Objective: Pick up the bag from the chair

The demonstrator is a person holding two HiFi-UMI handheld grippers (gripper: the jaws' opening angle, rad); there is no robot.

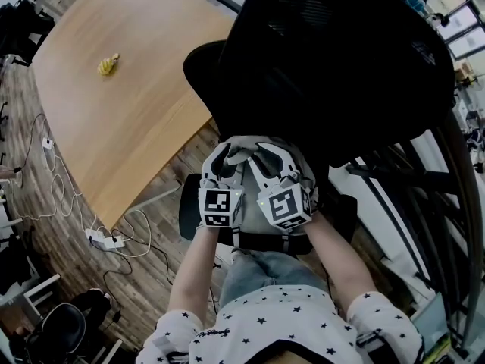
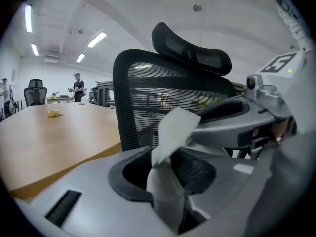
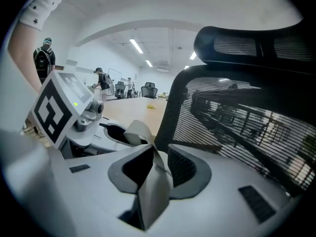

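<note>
A grey bag (image 1: 248, 205) hangs in front of the black mesh office chair (image 1: 333, 59), over its seat (image 1: 189, 203). My left gripper (image 1: 218, 164) and right gripper (image 1: 267, 162) stand side by side at the bag's top, each shut on a pale grey strap (image 1: 232, 151). In the left gripper view the strap (image 2: 172, 127) rises pinched between the jaws of that gripper (image 2: 168, 174), with the right gripper (image 2: 256, 113) close on the right. In the right gripper view a folded strap (image 3: 154, 181) is clamped in that gripper (image 3: 153, 169). The chair's backrest (image 3: 237, 117) stands just behind.
A large wooden table (image 1: 114, 105) lies to the left with a small yellow object (image 1: 108, 65) on it. A power strip and cables (image 1: 106, 240) lie on the wood floor. Another black chair (image 1: 64, 328) stands at lower left. People (image 2: 77, 85) stand far off.
</note>
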